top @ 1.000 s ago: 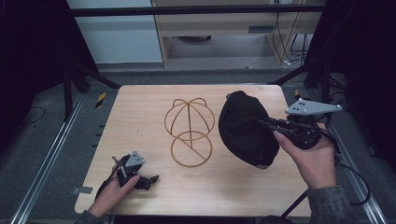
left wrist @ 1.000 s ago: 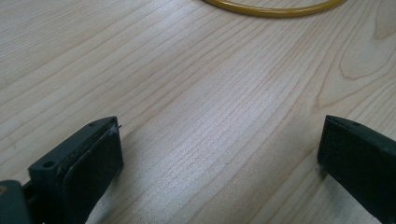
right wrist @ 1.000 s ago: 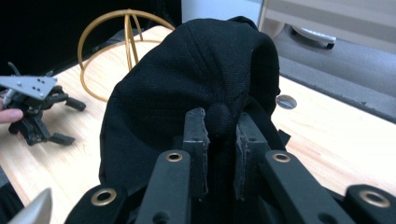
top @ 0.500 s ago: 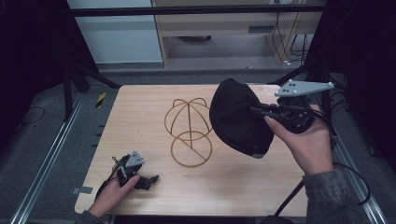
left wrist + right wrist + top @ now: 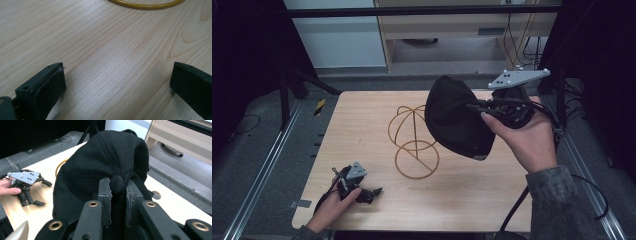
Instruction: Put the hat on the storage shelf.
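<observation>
Aloft, right claw (image 5: 117,195) clamped on black cap (image 5: 454,117) beside wire stand (image 5: 414,142); left claw (image 5: 117,82) apart on table (image 5: 362,120).

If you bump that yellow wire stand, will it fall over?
Probably it would slide or wobble more than fall. The stand sits on a wide ring base flat on the table, which should steady it. It is only thin wire, so it is likely light and easy to shove, and a hard knock up high might tip it.
</observation>
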### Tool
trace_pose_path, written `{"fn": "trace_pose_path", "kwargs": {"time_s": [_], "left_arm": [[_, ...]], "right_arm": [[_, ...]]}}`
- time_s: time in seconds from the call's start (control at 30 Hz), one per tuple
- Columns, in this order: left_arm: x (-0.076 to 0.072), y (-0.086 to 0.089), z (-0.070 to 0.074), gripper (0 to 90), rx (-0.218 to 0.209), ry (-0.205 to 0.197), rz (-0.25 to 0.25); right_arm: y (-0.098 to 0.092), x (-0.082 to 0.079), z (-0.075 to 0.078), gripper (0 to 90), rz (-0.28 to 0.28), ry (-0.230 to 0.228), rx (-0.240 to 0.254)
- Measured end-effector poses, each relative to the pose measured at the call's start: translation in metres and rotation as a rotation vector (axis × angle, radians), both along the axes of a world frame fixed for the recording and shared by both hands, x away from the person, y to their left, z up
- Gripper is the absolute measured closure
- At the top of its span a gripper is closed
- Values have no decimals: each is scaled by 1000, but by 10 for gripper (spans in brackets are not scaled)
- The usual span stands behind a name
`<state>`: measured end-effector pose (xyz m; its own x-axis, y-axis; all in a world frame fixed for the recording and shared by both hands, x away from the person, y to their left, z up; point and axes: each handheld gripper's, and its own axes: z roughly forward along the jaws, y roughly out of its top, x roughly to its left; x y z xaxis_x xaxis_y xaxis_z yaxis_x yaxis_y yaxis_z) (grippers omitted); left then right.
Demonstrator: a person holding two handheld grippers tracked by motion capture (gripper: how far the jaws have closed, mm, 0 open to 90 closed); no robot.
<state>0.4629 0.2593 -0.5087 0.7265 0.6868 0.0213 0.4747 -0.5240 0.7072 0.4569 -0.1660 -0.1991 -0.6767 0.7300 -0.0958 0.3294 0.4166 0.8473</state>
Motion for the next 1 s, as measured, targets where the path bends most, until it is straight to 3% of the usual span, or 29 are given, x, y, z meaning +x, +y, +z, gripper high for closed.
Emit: {"fn": "trace_pose_path", "kwargs": {"time_s": [0.23,0.57,1.0], "left_arm": [[0,0,0,0,-3,0,2],[0,0,0,0,0,-2,2],[0,0,0,0,-2,-1,2]], "right_arm": [[17,14,11,779,55,3,-39],[41,26,22,778,93,13,-68],[71,41,26,777,131,42,-115]]}}
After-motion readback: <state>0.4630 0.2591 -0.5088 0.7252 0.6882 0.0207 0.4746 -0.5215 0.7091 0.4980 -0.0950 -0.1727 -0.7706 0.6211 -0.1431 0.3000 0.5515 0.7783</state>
